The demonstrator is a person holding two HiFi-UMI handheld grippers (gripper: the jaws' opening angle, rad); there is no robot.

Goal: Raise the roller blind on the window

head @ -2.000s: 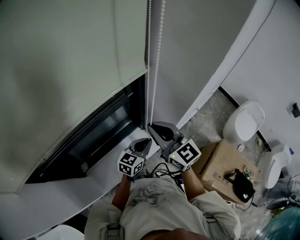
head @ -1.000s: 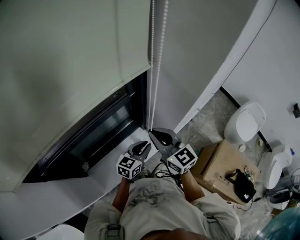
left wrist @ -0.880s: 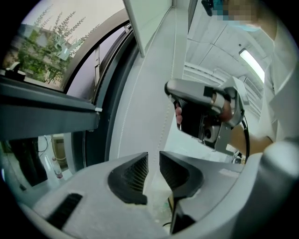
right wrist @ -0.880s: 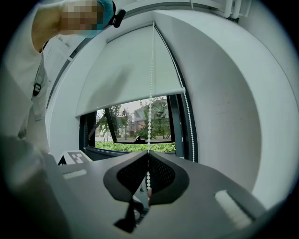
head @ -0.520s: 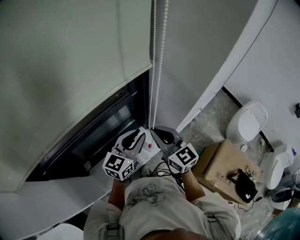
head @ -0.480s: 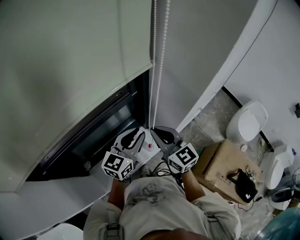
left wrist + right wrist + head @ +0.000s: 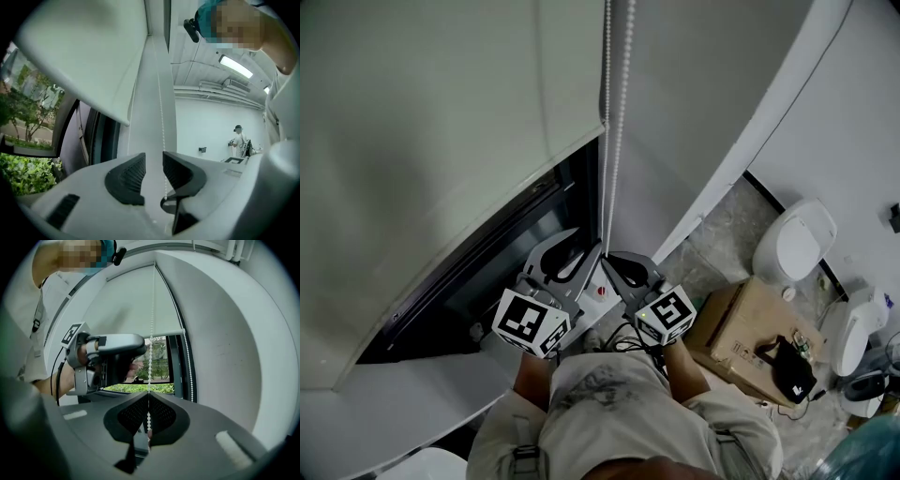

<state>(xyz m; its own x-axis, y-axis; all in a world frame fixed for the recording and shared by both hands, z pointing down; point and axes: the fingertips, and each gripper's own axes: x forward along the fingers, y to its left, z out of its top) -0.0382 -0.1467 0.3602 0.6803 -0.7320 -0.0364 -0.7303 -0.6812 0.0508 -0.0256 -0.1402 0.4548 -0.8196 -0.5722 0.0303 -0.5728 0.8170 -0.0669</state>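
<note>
Now, right tool (image 7: 149, 400) tight on chain (image 7: 150, 361)

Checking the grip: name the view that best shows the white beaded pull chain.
Right gripper view: the white beaded pull chain runs close and sharp into the shut right gripper. Left gripper view shows it thin and faint; head view shows both strands, small.

White walls (image 7: 853, 112), grey marbled floor (image 7: 722, 230) w/ cardboard box (image 7: 736, 323) on it. Dark-framed window (image 7: 511, 253); trees (image 7: 21, 93) + hedge (image 7: 23, 173) outside. Ceiling strip light (image 7: 236, 67) on.
</note>
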